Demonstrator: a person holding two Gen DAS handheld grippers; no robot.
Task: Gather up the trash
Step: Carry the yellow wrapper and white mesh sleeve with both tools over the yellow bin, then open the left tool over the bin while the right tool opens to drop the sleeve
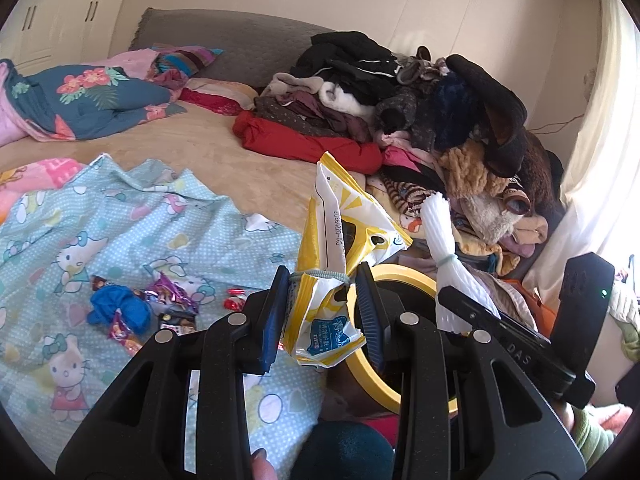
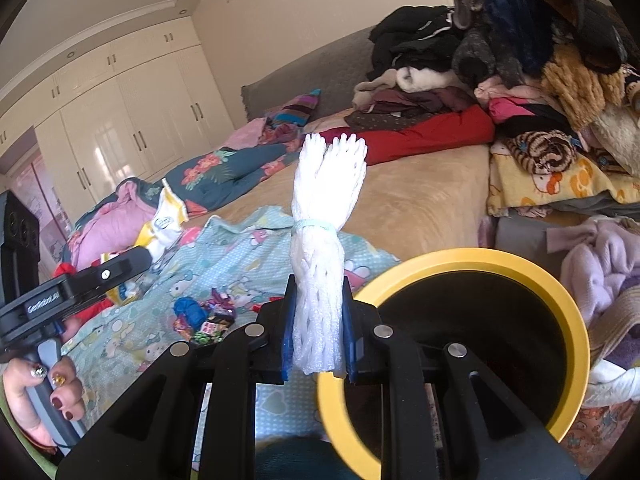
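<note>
Left wrist view: bed filling most of the frame, tan cover bare in the middle. Clothes pile heaped on the bed's far right side. Floral quilt bunched at the bed's far left. Blue sheet with cartoon cats spread over the bed's near left part. Yellow-rimmed bin just off the bed's near edge, partly hidden behind the grippers. Left gripper above that near edge, fingers clamped on a crumpled yellow-and-white wrapper tied with a band, most of it sticking up. Small wrappers and a blue scrap lying together on the sheet, at the bed's near left.

Right wrist view: bed again, bin at its near right edge, mouth dark inside. Right gripper beside the bin's left rim, fingers closed on a white foam net, upright, banded at the middle. Left hand gripping a handle off the bed's near left.
</note>
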